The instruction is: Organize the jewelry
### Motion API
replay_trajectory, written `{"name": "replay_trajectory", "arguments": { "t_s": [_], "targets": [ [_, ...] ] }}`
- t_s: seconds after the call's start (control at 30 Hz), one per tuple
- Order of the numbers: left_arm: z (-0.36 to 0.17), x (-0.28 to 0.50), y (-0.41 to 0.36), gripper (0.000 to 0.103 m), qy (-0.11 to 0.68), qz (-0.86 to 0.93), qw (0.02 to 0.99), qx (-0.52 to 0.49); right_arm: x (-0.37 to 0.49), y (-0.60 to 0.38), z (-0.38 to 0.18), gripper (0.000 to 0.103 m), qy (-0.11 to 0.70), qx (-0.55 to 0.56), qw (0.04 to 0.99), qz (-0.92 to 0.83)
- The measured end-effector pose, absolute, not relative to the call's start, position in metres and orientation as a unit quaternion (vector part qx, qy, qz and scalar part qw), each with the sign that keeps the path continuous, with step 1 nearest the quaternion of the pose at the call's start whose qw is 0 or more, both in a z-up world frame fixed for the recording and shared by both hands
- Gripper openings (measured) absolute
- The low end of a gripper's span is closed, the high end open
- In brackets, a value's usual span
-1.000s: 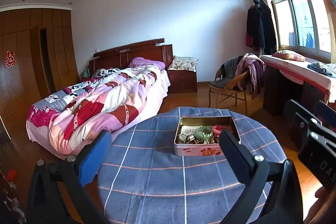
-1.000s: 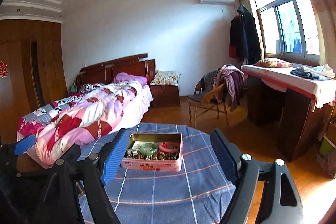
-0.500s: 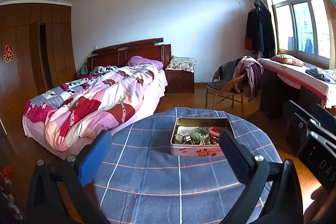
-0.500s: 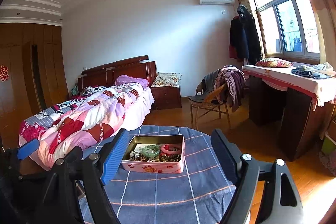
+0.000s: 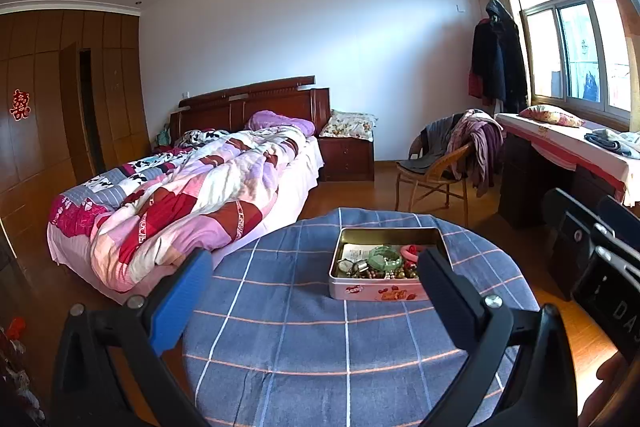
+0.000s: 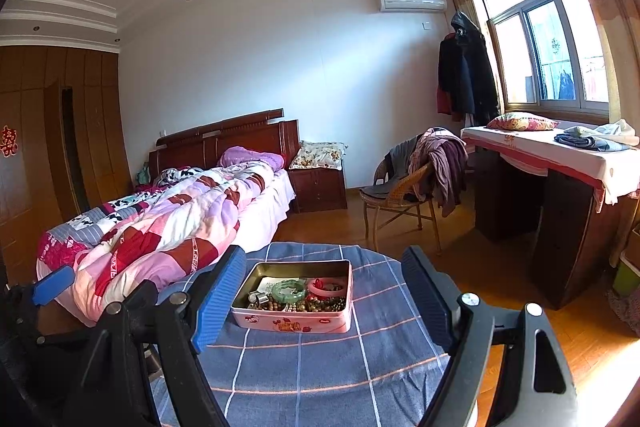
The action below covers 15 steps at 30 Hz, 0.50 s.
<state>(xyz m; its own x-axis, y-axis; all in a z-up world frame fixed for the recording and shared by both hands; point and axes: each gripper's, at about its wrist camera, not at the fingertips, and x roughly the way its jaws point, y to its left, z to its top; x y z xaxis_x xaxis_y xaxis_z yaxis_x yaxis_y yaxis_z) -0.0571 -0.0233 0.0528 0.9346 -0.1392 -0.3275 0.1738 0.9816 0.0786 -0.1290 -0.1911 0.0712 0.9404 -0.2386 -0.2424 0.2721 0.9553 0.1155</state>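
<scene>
An open pink tin [image 5: 382,291] stands on a round table with a blue checked cloth [image 5: 280,327]. It holds a green bangle [image 5: 385,255], a pink bangle [image 5: 412,250] and several bead strings. It also shows in the right wrist view [image 6: 294,323], with the green bangle [image 6: 289,289] inside. My left gripper [image 5: 312,291] is open and empty, held above the table short of the tin. My right gripper [image 6: 324,291] is open and empty, its fingers either side of the tin from above and behind. The right gripper's body shows at the right edge of the left view [image 5: 592,247].
A bed with a patchwork quilt [image 5: 192,195] lies left of the table. A wicker chair with clothes [image 5: 448,163] stands behind it. A desk with a white cloth [image 6: 560,163] runs under the window at right. The floor is wood.
Both views have tilted upward and drawn back slightly, so the tin and table sit lower in the frames. Both grippers stay open. Nothing on the table has moved.
</scene>
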Motion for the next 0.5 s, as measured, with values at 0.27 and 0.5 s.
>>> {"name": "replay_trajectory", "arguments": {
  "t_s": [0.27,0.5],
  "targets": [
    [0.0537,-0.0577,-0.0235,0.103,0.162,-0.075,0.982,0.055,-0.1288,-0.1913,0.0717,0.081,0.112,0.075,0.982,-0.131],
    [0.055,-0.0573,-0.0239,0.103,0.159,-0.067,0.983,0.059,-0.1293,-0.1924,0.0705,0.081,0.111,0.077,0.982,-0.134]
  ]
}}
